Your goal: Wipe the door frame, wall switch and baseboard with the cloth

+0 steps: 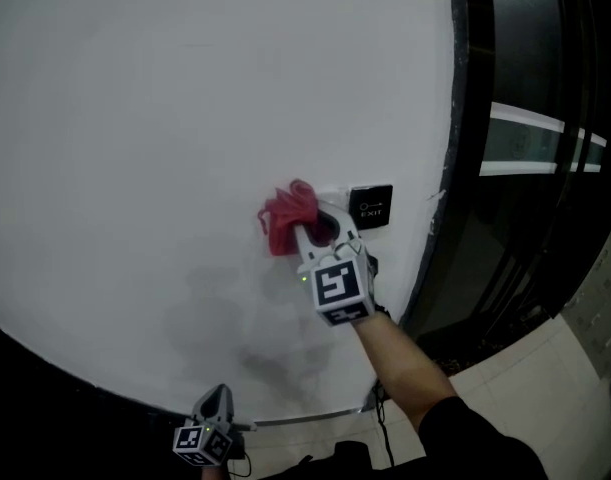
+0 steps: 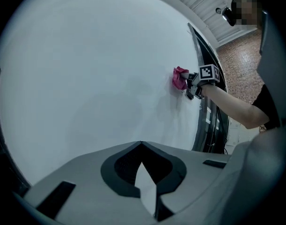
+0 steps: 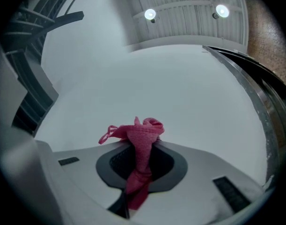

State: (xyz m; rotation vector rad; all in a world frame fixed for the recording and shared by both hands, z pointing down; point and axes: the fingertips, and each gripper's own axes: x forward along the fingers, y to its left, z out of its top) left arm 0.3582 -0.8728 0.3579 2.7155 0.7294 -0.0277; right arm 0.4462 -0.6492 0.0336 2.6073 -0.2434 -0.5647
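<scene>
The right gripper (image 1: 310, 226) squeezes the pink cloth (image 1: 288, 216) tight in its fingers. The cloth bunches out past the fingertips, against the white wall (image 1: 165, 118). The black wall switch (image 1: 371, 208) sits just right of the fingers. The left gripper (image 1: 216, 400) hangs low, its fingers closed on nothing.

Pretty dim all round, with a cool grey-blue cast on everything. The only lamps you can actually see are two round ceiling lights (image 3: 150, 14) in the right gripper view, blown out to white blobs with a bit of halo. The wall (image 1: 185, 118) is lit evenly with no glare, just soft smudgy shadows (image 1: 225, 313) below the right gripper (image 1: 320, 228) in the head view. The door frame (image 1: 465, 168) side goes almost black. Both gripper views are heavy fisheye, with black corners and bowed straight edges. The cloth (image 3: 142, 139) is sharp, but the jaw bodies up close look soft.
</scene>
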